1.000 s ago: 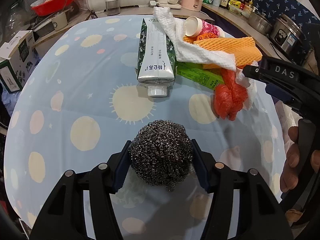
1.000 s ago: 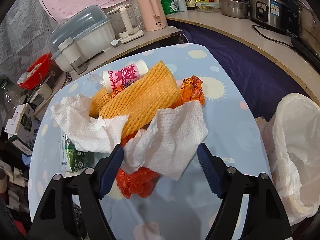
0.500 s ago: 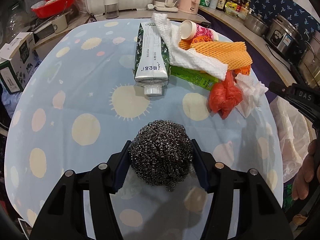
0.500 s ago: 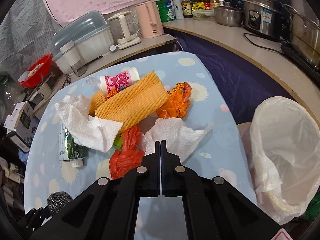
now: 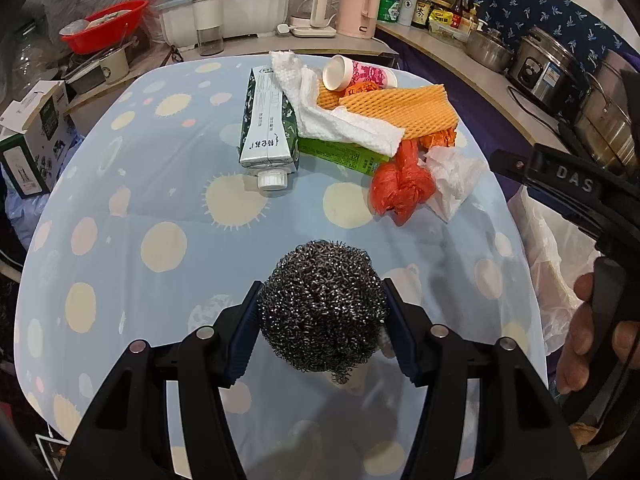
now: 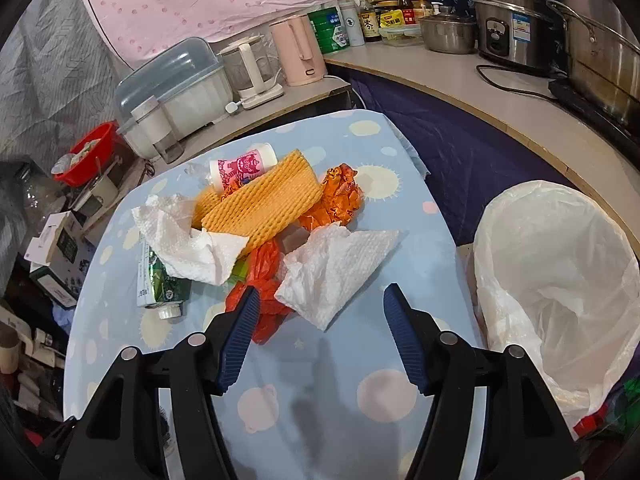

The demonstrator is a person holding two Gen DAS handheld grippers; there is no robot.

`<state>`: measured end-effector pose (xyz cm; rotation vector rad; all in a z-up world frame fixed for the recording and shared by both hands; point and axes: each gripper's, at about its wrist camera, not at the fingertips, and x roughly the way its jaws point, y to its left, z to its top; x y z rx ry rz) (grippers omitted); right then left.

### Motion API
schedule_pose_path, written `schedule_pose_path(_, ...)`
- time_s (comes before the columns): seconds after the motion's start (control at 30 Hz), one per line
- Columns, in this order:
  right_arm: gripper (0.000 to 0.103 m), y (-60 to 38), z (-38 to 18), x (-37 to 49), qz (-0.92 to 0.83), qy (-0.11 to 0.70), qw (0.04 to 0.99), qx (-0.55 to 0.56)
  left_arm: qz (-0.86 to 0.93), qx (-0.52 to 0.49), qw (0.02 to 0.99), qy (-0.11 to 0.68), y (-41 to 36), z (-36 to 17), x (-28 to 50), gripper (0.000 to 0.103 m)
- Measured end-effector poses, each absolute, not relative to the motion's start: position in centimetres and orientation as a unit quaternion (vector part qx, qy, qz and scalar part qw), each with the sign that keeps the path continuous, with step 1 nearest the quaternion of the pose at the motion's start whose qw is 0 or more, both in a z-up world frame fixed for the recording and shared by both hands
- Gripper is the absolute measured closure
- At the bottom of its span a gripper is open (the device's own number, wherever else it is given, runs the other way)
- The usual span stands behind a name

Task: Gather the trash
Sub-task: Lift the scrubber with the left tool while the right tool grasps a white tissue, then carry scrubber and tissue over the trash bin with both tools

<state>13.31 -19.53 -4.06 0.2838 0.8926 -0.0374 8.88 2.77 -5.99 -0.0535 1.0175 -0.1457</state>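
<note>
My left gripper (image 5: 322,304) is shut on a steel wool ball (image 5: 322,304) above the near part of the blue table (image 5: 120,184). My right gripper (image 6: 318,312) is open and empty, just above the near corner of a white paper towel (image 6: 336,272). Behind lies a trash pile: a red plastic bag (image 6: 262,276), orange foam netting (image 6: 260,204), an orange wrapper (image 6: 338,196), a pink paper cup (image 6: 244,166), a second paper towel (image 6: 188,240) and a green carton (image 6: 158,280). A bin lined with a white bag (image 6: 560,280) stands at the table's right.
A counter (image 6: 460,80) with pots, a rice cooker, bottles and a pink kettle curves behind and to the right. A dish rack (image 5: 224,12) and a red basin (image 5: 104,26) stand beyond the table's far edge. Boxes (image 5: 32,140) stand at the left.
My right gripper shut half a second ago and has opened again, now pulled back near the paper towel's corner. The towel lies flatter, nearer the table edge. The left gripper keeps the steel wool.
</note>
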Motion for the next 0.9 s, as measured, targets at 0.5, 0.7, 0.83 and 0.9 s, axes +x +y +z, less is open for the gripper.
schedule_pose_path(0.5,0.092,-20.8,-11.7,18.8,-0.027,0.500,0.845,0.186,-0.052,-0.031,0.860,0.506,4.1,-7.8,10.2,0.048)
schedule_pose_path(0.7,0.096,-21.1,-8.2,15.8,-0.017,0.466,0.868,0.173,-0.054,-0.029,0.864,0.499,4.0,-7.2,9.6,0.048)
schedule_pose_path(0.83,0.096,-21.7,-4.7,12.8,-0.013,0.434,0.885,0.166,-0.059,-0.028,0.869,0.491,3.5,-6.3,8.8,0.048)
schedule_pose_path(0.9,0.096,-22.3,-3.0,11.2,-0.014,0.417,0.894,0.165,-0.065,-0.026,0.871,0.486,3.1,-5.6,8.3,0.048)
